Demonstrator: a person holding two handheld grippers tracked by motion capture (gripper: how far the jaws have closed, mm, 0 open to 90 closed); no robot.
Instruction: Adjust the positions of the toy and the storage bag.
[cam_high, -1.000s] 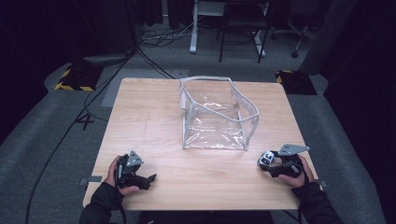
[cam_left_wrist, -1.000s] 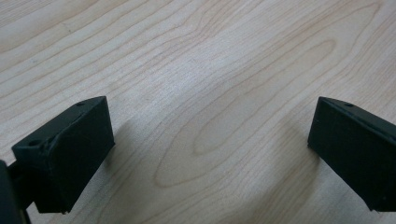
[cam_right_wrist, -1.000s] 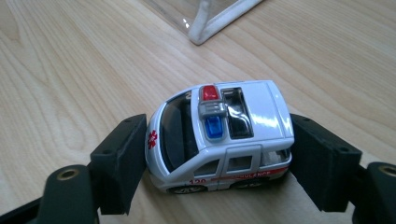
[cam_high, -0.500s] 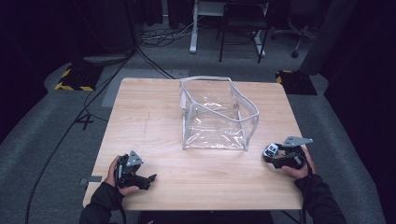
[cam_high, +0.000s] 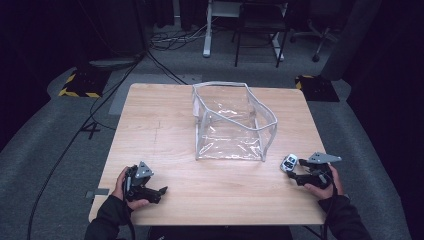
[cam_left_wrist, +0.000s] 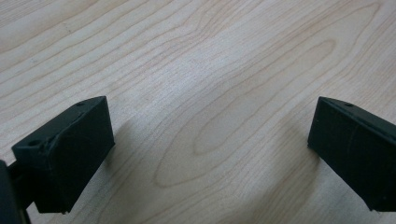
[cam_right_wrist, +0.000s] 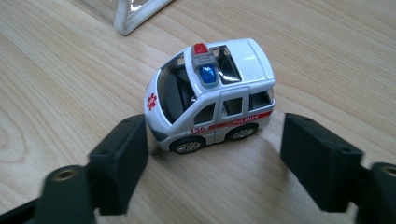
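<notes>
A small white toy ambulance (cam_right_wrist: 212, 93) with a red and blue roof light stands on its wheels on the wooden table (cam_high: 165, 125), near the right edge (cam_high: 289, 163). My right gripper (cam_right_wrist: 215, 140) is open and straddles it. One jaw is close against the toy's front, the other stands clear of its rear. In the high view the right gripper (cam_high: 294, 172) sits just behind the toy. My left gripper (cam_high: 161, 192) rests near the front left corner. It is open, with bare wood between its jaws (cam_left_wrist: 210, 135).
A clear plastic bag (cam_high: 232, 122) with white trim stands open at the table's middle, just left of the ambulance. Its corner (cam_right_wrist: 135, 16) lies right ahead of the toy. Chairs and cables are on the floor beyond the table.
My right gripper and the ambulance have shifted slightly farther up the table, toward the bag. The left gripper has stayed put.
</notes>
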